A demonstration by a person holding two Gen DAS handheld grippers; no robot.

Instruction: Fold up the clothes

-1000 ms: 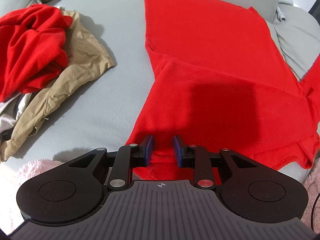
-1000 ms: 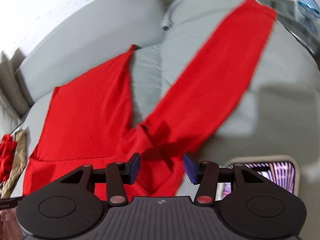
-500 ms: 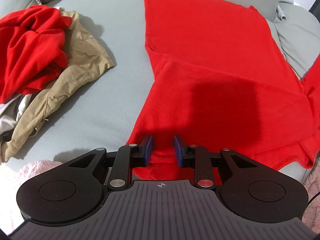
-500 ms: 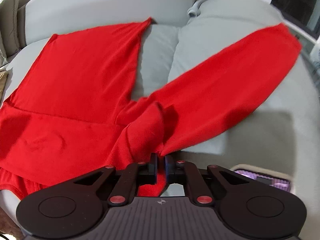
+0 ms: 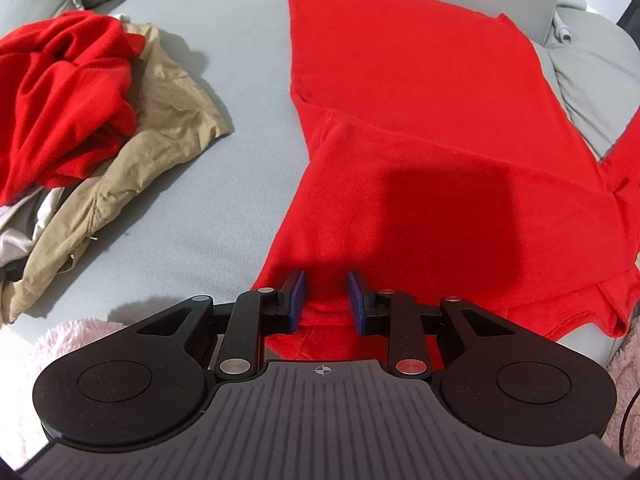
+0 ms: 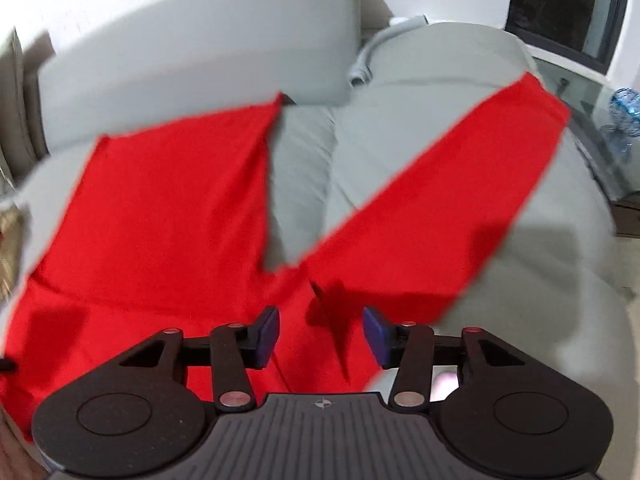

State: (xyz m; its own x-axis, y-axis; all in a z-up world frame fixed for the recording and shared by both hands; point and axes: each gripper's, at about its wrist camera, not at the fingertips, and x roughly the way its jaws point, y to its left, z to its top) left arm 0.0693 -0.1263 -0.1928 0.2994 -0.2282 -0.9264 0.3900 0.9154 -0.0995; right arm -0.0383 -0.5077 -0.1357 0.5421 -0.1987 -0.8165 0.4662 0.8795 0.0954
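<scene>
The red trousers (image 5: pixel 420 128) lie spread on the grey sofa seat (image 5: pixel 224 184), waist toward the front edge and legs reaching toward the backrest (image 6: pixel 192 52). In the right wrist view the two legs splay apart in a V, with a bare grey wedge of cushion between them; the right leg runs diagonally over the neighbouring cushion toward the seat's right end. The waistband's near corner hangs slightly over the front edge.

The left claw (image 5: pixel 327 300) sits at the waistband near the front edge, its blue pads partly parted with a ridge of red cloth between them; whether the pads actually press that cloth cannot be told. The right claw (image 6: pixel 321 336) hangs above the crotch area, spread, having just been opening, and nothing is pinched between its pads; the cloth lies below it. This view is blurred.

To the left of the trousers a wide strip of bare seat stays free up to the backrest. Beyond it, at the seat's left end, a heap holds a crumpled red garment (image 5: pixel 60 96) on top of a tan garment (image 5: pixel 152 132), with white cloth (image 5: pixel 24 228) under them. A pink fluffy blanket (image 5: pixel 68 336) borders the front edge.
</scene>
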